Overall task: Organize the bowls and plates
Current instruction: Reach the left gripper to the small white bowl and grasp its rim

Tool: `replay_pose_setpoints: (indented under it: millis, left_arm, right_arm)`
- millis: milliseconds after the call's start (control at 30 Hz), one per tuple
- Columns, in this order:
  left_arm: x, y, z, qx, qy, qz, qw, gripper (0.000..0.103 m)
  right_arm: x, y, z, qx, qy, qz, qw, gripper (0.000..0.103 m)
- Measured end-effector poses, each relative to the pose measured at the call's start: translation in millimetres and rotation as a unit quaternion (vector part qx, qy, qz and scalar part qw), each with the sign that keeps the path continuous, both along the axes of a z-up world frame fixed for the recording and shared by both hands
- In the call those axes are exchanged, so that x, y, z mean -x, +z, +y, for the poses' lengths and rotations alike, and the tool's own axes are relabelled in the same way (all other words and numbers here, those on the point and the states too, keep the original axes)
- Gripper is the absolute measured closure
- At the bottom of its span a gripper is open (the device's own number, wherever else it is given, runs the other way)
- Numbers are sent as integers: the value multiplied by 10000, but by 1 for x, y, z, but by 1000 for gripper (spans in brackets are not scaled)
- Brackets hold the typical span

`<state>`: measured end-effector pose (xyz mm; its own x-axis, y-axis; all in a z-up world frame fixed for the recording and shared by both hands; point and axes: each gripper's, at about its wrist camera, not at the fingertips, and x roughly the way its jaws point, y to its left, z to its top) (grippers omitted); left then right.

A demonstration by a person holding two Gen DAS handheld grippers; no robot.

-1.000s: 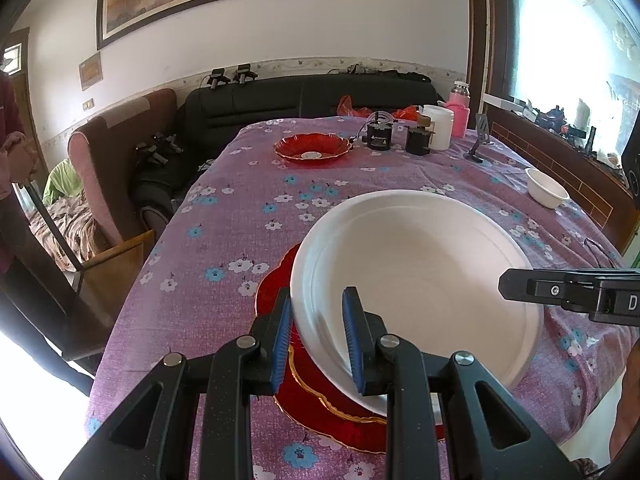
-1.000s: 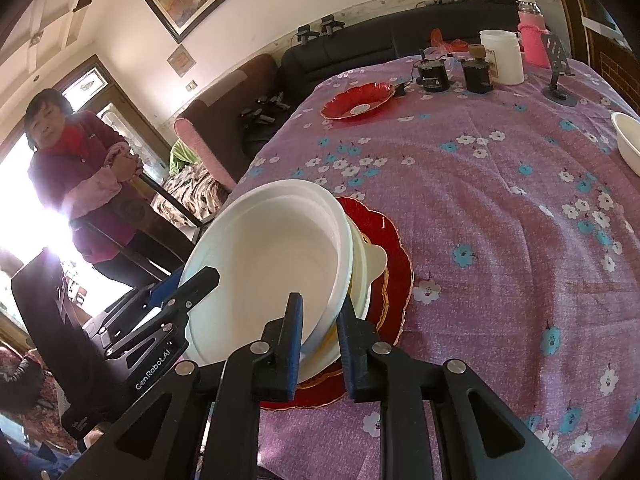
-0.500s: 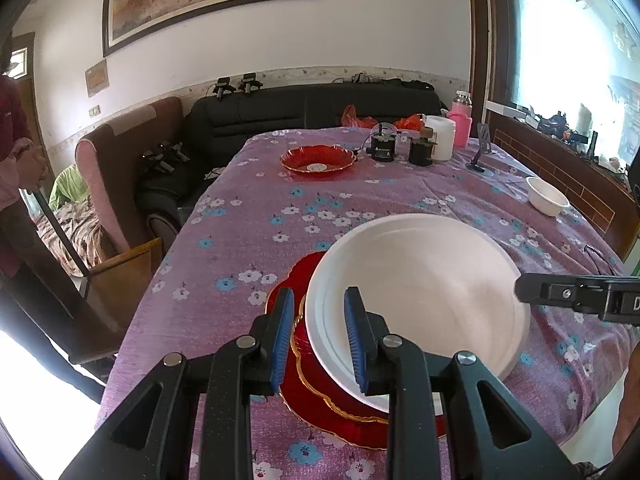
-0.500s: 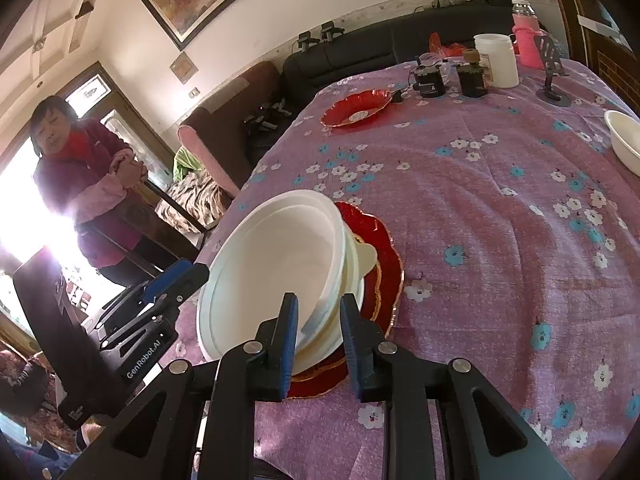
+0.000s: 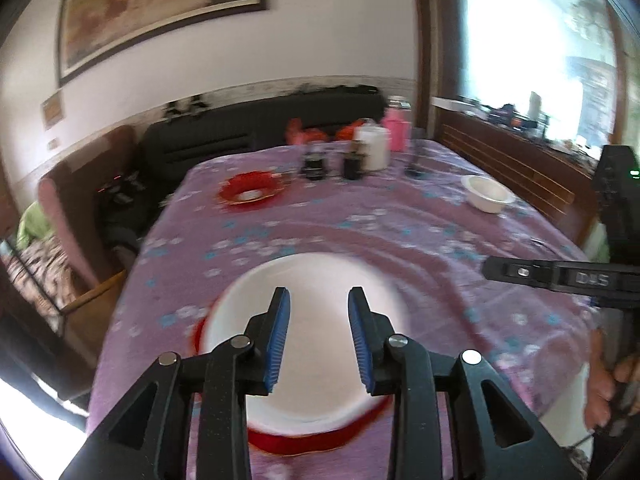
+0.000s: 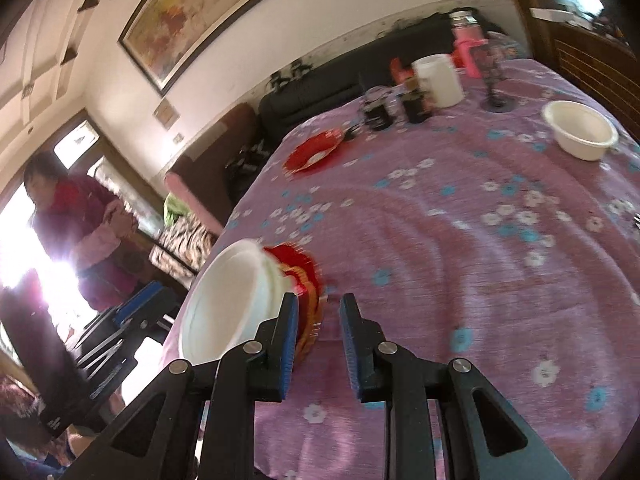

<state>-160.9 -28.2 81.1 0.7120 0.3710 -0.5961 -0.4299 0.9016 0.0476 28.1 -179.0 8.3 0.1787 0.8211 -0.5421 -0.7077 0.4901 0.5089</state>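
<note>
A large white bowl (image 5: 312, 276) (image 6: 224, 304) rests on a stack of red plates (image 5: 304, 444) (image 6: 300, 264) at the near edge of the table. My left gripper (image 5: 319, 296) hovers above the bowl, its jaws opening with nothing between the blue pads. To the right of the stack, my right gripper (image 6: 319, 298) is open over the cloth, its left pad close to the red plates' rim. A small white bowl (image 5: 486, 194) (image 6: 580, 130) stands at the far right. Another red plate (image 5: 250, 192) (image 6: 314, 152) lies at the far left.
At the table's far end stand dark jars (image 5: 314, 166), a white mug (image 6: 438, 78), a pink bottle (image 6: 466, 42) and a small black stand (image 6: 496, 98). A person (image 6: 76, 220) stands left of the table by an armchair (image 5: 80, 196). A wooden sideboard (image 5: 512, 164) runs along the right.
Both grippers have let go of the white bowl's rim and drawn back and up. The bowl now sits on the red plates. My right gripper has shifted to the right.
</note>
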Motion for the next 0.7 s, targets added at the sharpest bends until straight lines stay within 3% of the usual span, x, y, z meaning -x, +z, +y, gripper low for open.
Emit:
replay_pose_setpoints:
  millis: [133, 333, 600, 700]
  left_arm:
    - [-38, 2, -29, 353, -610, 171, 9974, 74]
    - [-110, -8, -69, 1098, -1318, 625, 9832, 74]
    - [-224, -14, -83, 1128, -1264, 1036, 9801, 73]
    - [-268, -19, -77, 1424, -1253, 1161, 9750, 73]
  right_arm:
    - [-29, -1, -41, -150, -452, 85, 9988, 79]
    - [-76, 4, -103, -228, -1201, 92, 9925, 77]
    - [-162, 27, -153, -153, -2013, -32, 9794, 68]
    - [-203, 26, -157, -104, -2215, 76, 9751, 68]
